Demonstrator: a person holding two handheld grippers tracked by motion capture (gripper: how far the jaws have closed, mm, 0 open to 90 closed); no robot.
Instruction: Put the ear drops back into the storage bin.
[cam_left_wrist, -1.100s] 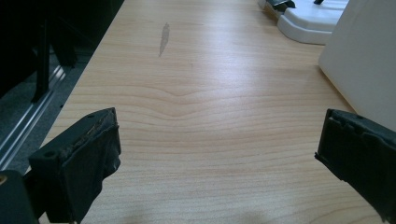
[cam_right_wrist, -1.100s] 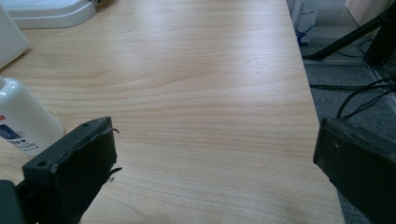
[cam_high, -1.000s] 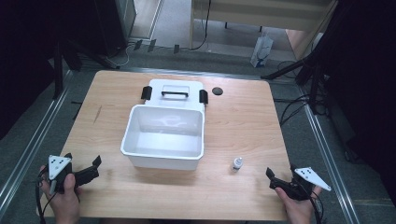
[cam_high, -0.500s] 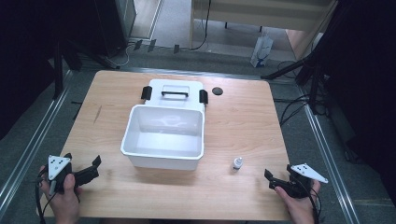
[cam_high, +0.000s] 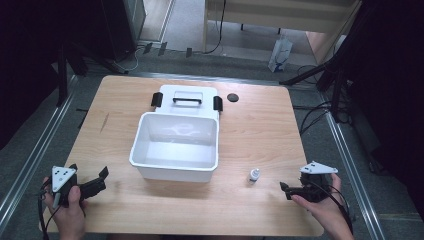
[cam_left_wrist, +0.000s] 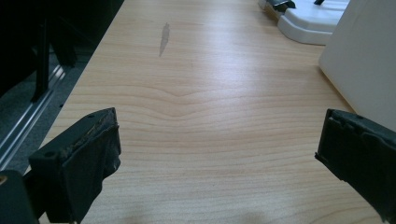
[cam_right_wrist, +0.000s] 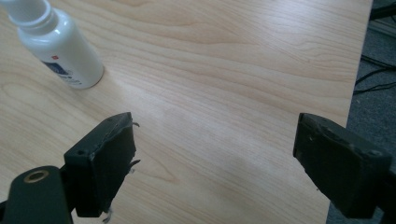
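A small white bottle (cam_high: 254, 175) stands upright on the wooden table (cam_high: 260, 130), just right of the open white bin (cam_high: 175, 159). My right gripper (cam_high: 286, 191) hovers near the front right edge, pointing left at the bottle and a short way from it. In the right gripper view the bottle (cam_right_wrist: 65, 51) sits beyond the left jaw; the right gripper (cam_right_wrist: 215, 140) is open, its jaws have just been closing a little, and nothing is between them. My left gripper (cam_high: 90, 171) rests open at the front left, and in its own view the left gripper (cam_left_wrist: 219, 135) has bare wood between the jaws.
The bin's white lid (cam_high: 186, 100), with black latches and a handle, lies flat behind the bin. A small black disc (cam_high: 232, 97) sits to its right. In the left gripper view the bin wall (cam_left_wrist: 364, 65) rises at the right. Metal rails run along both table sides.
My right gripper has lifted off the table and shifted left towards the bottle, and its jaws look slightly narrower. The left gripper, bin and bottle have not moved.
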